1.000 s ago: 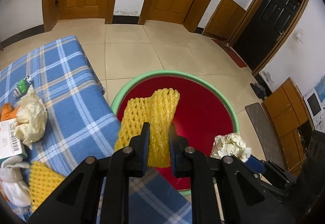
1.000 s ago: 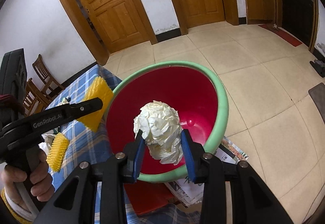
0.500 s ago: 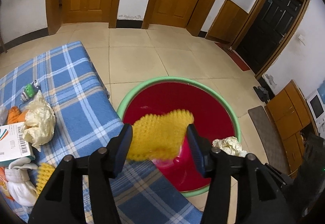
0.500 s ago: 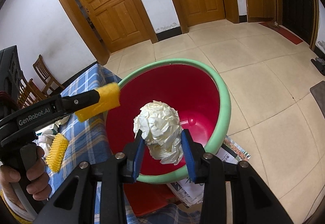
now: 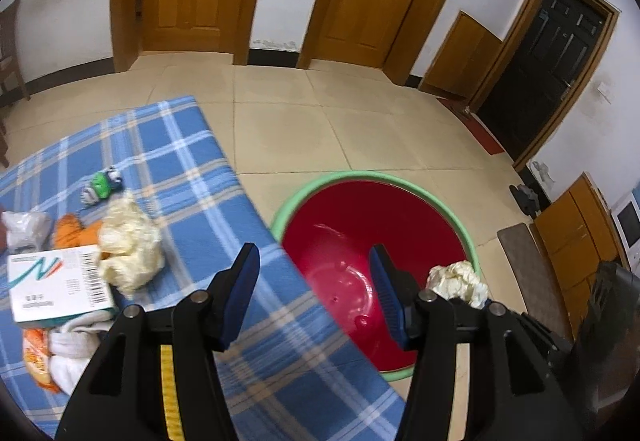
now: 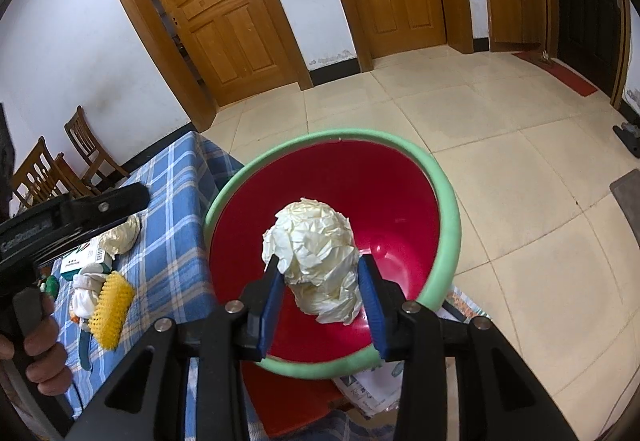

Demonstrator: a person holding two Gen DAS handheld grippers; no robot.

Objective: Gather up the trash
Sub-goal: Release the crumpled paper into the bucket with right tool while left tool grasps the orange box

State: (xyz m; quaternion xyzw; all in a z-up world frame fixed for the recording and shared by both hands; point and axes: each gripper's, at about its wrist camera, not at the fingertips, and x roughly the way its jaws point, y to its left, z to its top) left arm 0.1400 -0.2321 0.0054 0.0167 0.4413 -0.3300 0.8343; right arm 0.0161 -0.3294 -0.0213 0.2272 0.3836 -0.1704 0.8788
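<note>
Your left gripper (image 5: pixel 314 291) has let go of the yellow foam net and gapes empty. Your right gripper (image 6: pixel 322 289) is opening around the paper ball (image 6: pixel 310 263), upright over the basin (image 6: pixel 446 225).

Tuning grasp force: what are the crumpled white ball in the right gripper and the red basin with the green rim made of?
Crumpled white ball: likely thin paper or tissue, matte, with sharp creases and folds. Red basin with green rim: looks like moulded plastic, glossy, with highlights on the smooth inner wall; the rim looks duller, possibly plastic or rubber.
</note>
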